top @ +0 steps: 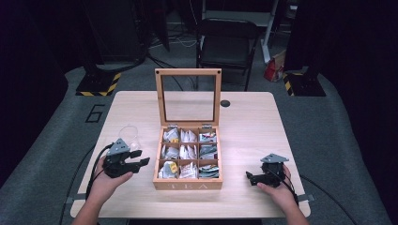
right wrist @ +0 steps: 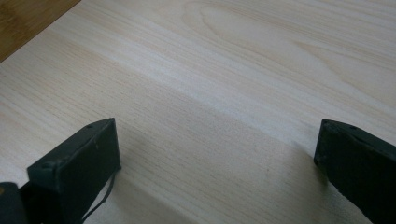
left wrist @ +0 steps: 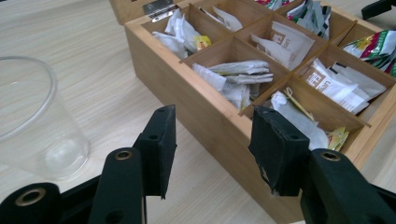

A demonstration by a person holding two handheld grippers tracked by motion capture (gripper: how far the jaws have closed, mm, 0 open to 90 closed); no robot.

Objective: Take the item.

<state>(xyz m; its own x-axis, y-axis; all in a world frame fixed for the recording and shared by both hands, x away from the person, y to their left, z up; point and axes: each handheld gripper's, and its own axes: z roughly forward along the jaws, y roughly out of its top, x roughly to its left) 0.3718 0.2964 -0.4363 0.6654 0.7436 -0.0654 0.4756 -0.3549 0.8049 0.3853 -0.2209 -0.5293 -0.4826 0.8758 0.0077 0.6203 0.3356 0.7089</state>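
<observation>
A wooden tea box (top: 187, 183) with its glass lid (top: 188, 97) raised sits mid-table, its compartments packed with several tea bags (top: 188, 152). My left gripper (top: 141, 159) is open just left of the box, aimed at the box's (left wrist: 205, 116) left wall with nothing between the jaws. A clear plastic cup (top: 129, 135) stands behind it, and the cup (left wrist: 32, 121) shows at the left of the left gripper view. My right gripper (top: 250, 177) rests low on the table right of the box, open and empty, facing bare wood (right wrist: 210, 93).
The light wooden table (top: 253, 126) has a small black disc (top: 225, 103) near its back edge. A black folding chair (top: 227, 44) and stand bases with yellow-black stripes (top: 98, 84) sit on the floor beyond. The other gripper's tip (left wrist: 378, 7) shows at the top right of the left gripper view.
</observation>
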